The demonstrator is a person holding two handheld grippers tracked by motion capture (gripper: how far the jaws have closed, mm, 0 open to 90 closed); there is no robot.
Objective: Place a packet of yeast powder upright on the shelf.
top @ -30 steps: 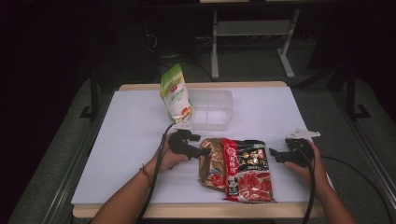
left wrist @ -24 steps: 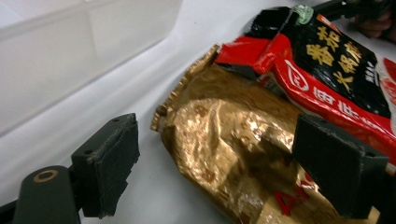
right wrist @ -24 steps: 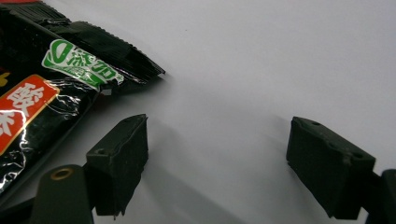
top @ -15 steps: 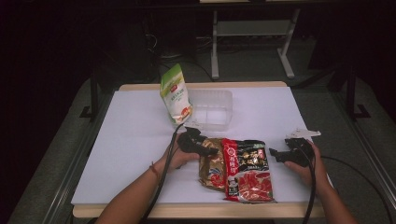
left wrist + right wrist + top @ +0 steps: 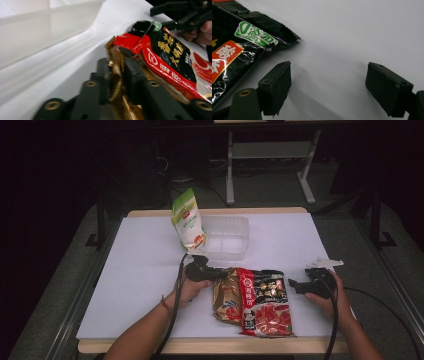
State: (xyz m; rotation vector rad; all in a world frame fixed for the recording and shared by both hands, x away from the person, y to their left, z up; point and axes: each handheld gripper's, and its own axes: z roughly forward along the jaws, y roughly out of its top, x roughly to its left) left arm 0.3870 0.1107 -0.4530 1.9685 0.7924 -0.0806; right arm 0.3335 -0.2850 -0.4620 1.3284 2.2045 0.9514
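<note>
At the near edge of the white table [image 5: 125,285] two snack packets lie side by side, overlapping: a red and black packet [image 5: 264,302] on the right, and a gold packet [image 5: 227,296] tucked partly under its left side. The left gripper [image 5: 216,274], held in the person's left hand [image 5: 187,290], reaches in from the left and its jaws have just been closing; in the left gripper view they stand narrow with the crinkled top edge of the gold packet [image 5: 115,75] pinched between the pads, the red and black packet [image 5: 170,62] lying just beside it on the right. To the right of the packets, just apart from them, the right gripper [image 5: 295,285] rests low over the table in the person's right hand [image 5: 327,301]; in the right gripper view its jaws stand wide with only bare table between them, and the black corner of the red and black packet [image 5: 249,32] lies near the left jaw without touching it. Farther back, near the middle of the table, stands a clear plastic tray [image 5: 227,237], and a green and white pouch [image 5: 187,222] leans upright against its left side, touching it. Beyond the far edge a metal stand [image 5: 270,165] rises from the dark floor
</note>
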